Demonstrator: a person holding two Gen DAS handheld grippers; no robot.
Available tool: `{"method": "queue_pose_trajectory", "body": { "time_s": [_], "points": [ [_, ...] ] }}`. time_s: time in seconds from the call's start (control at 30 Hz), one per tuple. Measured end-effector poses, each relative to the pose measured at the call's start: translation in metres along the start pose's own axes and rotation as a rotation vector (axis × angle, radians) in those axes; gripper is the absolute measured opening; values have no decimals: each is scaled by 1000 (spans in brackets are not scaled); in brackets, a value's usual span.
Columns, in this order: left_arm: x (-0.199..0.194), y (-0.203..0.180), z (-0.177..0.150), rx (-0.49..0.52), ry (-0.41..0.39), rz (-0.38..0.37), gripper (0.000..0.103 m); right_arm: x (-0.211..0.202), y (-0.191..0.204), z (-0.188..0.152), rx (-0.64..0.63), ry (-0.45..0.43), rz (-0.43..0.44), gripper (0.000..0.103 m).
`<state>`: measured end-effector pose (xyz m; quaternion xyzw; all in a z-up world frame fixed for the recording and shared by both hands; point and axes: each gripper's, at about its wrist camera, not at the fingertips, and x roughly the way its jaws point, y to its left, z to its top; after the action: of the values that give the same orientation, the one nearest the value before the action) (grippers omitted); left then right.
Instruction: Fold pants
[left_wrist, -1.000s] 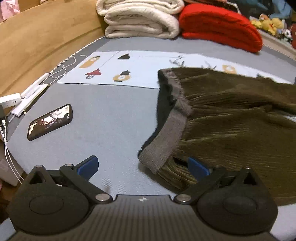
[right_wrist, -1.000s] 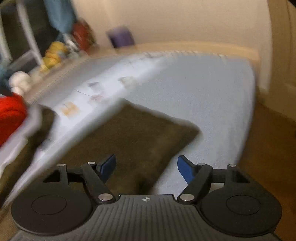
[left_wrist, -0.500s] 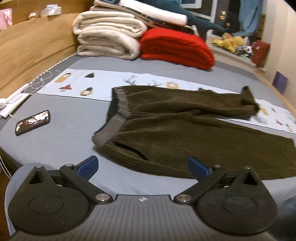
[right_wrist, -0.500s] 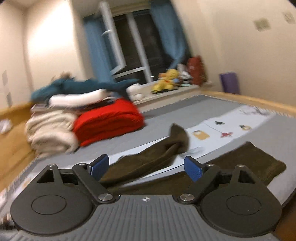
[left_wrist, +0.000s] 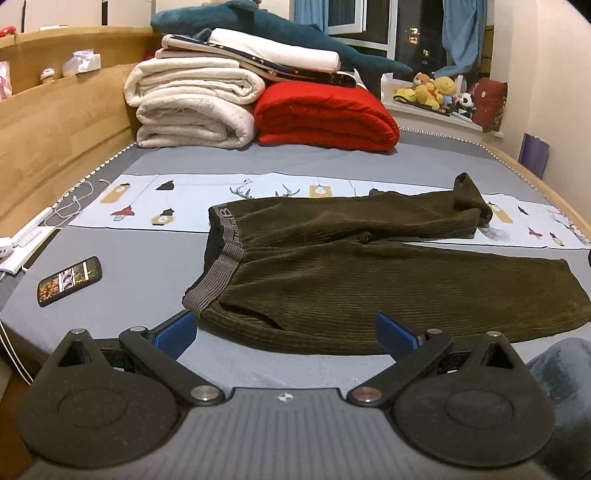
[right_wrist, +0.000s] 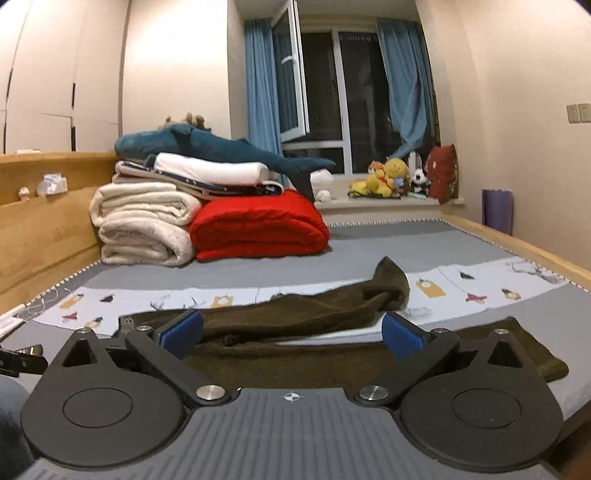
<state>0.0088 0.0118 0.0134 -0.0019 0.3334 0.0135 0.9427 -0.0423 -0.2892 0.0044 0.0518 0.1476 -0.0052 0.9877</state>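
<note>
Left wrist view: pants (left_wrist: 369, 280) lie flat on the bed (left_wrist: 140, 258), waistband (left_wrist: 218, 269) toward the phone (left_wrist: 69, 281) side, legs running the other way. Far leg (left_wrist: 369, 218) is bunched, its cuff (left_wrist: 469, 199) sticking up off the printed sheet strip (left_wrist: 177, 199); near leg lies smooth to its hem (left_wrist: 569, 295).

Left hand-held gripper (left_wrist: 284, 332): jaws spread, nothing between them, hanging just short of the waistband corner. Right hand-held gripper (right_wrist: 291, 332): jaws opening to full spread, empty, aimed low across the leg ends; pants (right_wrist: 295, 354) sit beyond its pads.

Handling, my read:
- Corduroy, thick and soft. Light, limp, no stiffness, so it will sag between two grip points.
- Ribbed pile looks grippy, so slip is unlikely. Drag on the sheet is the bigger issue, so lift rather than slide.
- Nothing fragile; a firm pinch is fine.
- Best holds: the ribbed elastic waistband at its near corner for the left, a leg hem for the right. Both are doubled, denser edges.
- Pinch all layers at once, or the top layer peels away.
- Flatten the raised cuff before any fold.
</note>
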Motion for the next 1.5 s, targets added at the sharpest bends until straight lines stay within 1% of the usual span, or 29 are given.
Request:
{"method": "queue_pose_trajectory", "body": {
  "time_s": [0.13, 0.43, 0.6, 0.93, 1.13, 1.4, 1.5],
  "points": [
    [11, 3, 3, 1, 17, 4, 103, 10, 1, -2, 30, 29, 0, 102],
    [43, 9, 24, 14, 42, 18, 103, 34, 9, -7, -17, 59, -27, 102],
    [76, 10, 40, 27, 80, 55, 103, 57, 11, -5, -16, 82, -53, 102],
    [144, 10, 62, 26, 155, 56, 103, 113, 19, -6, -38, 138, -60, 102],
    [184, 12, 70, 16, 194, 60, 103, 148, 25, -9, -43, 159, -67, 102],
    [238, 22, 83, 3, 241, 80, 103, 197, 36, -15, -40, 190, -62, 102],
    [264, 30, 90, 14, 257, 82, 103, 219, 40, -17, -46, 195, -56, 102]
  ]
}}
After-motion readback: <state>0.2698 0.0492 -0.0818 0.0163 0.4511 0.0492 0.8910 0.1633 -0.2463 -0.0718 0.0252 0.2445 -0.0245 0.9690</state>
